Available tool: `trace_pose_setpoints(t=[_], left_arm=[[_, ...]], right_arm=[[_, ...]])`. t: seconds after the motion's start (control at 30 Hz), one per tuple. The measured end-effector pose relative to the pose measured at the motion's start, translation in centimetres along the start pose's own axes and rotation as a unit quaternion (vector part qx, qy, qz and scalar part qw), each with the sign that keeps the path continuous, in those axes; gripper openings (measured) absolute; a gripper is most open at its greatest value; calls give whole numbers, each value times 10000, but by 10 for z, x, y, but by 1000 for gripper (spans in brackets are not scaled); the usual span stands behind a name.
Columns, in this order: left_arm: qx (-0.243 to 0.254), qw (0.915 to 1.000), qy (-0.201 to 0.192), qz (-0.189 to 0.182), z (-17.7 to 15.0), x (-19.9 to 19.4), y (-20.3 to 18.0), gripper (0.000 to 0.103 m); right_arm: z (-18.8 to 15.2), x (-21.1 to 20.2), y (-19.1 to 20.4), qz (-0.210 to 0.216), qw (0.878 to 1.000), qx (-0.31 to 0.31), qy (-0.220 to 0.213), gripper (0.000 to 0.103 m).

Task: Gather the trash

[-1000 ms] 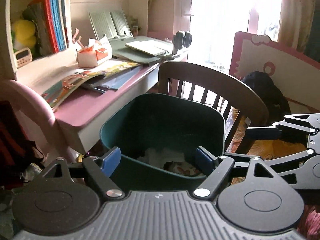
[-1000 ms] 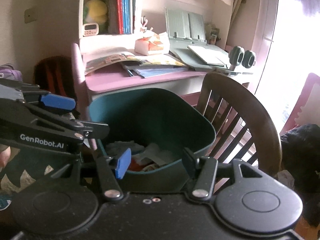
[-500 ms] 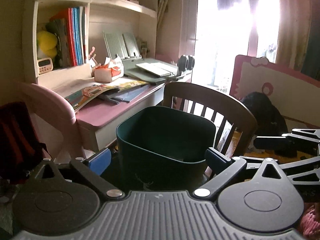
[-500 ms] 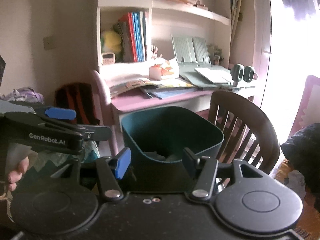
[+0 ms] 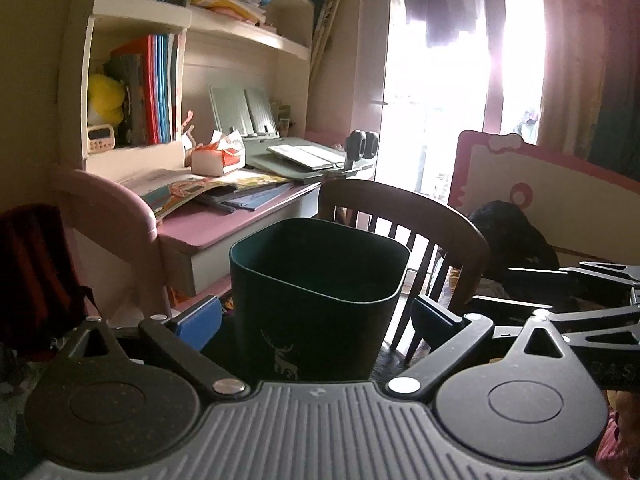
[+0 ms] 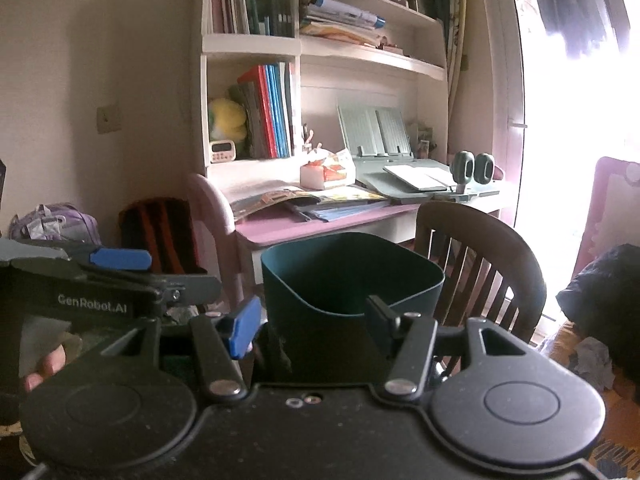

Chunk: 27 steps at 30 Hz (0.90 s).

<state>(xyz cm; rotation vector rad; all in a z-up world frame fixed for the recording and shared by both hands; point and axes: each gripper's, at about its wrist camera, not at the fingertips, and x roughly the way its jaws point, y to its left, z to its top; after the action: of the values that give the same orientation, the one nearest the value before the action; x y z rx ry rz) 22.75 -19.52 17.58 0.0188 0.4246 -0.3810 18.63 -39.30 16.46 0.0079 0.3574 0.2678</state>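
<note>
A dark green trash bin (image 5: 316, 300) with a deer mark stands on the floor in front of the desk; it also shows in the right wrist view (image 6: 352, 280). Its inside is hidden from this low angle. My left gripper (image 5: 316, 316) is open and empty, its fingers level with the bin's sides. My right gripper (image 6: 312, 316) is open and empty, just in front of the bin. The right gripper also shows at the right edge of the left wrist view (image 5: 580, 300), and the left gripper at the left of the right wrist view (image 6: 120, 280).
A wooden chair (image 5: 420, 216) stands right behind the bin. A pink desk (image 5: 224, 220) holds books, a tissue box (image 5: 218, 156) and a book stand. A red backpack (image 6: 160, 232) and a purple bag (image 6: 56, 222) lie at left. Crumpled paper (image 6: 596, 360) lies at right.
Both grippers have pulled back and dropped lower from over the bin. The trash inside, seen a second ago, is now hidden behind the bin's wall.
</note>
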Motion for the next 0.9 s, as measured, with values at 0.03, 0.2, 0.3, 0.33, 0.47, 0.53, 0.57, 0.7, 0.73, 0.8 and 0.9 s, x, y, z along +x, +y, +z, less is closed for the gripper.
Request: trace_pose_setpoints(t=[0.03,0.2,0.3,0.33,0.47,0.53,0.57,0.7,0.73,0.8,0.9], left_arm=[[24,10000,-34,63,-2,-3,-2,102],[89,9999,-79,93,-12,-9,-3,102],[57,10000,33,31,-18,-9,-2,102],[43,10000,52,17,-20,-9,-2,102],[-29,10000,30,-23,-24,-10,-1,102],[-25,10000,-17,-23,-26,-11,-1,102],[3,10000,-37,-24,-26,-12,-1,102],[31,10000,-51,-37,-27,-13,-2,102],[28,10000,-58,-59,-27,-13,-2,102],[22,9999,-112,-76,-27,-15,-2,102],[11,9999,-156,-65,-28,-17,-4,102]], right_arm=[[-2,-2,1,-8,10000,16,-21,57],[-7,-7,4,46,9999,105,-72,57],[-10,-11,5,75,9998,176,-71,58],[-11,-12,5,70,9998,193,-78,58],[-12,-13,7,42,9997,193,-126,58],[-12,-14,8,14,9997,172,-161,58],[-12,-14,7,10,9997,186,-167,58],[-13,-16,4,5,9992,340,-192,58],[-13,-17,3,-4,9991,373,-198,58],[-13,-18,2,-20,9989,420,-200,58],[-14,-21,2,-85,9988,412,-249,58]])
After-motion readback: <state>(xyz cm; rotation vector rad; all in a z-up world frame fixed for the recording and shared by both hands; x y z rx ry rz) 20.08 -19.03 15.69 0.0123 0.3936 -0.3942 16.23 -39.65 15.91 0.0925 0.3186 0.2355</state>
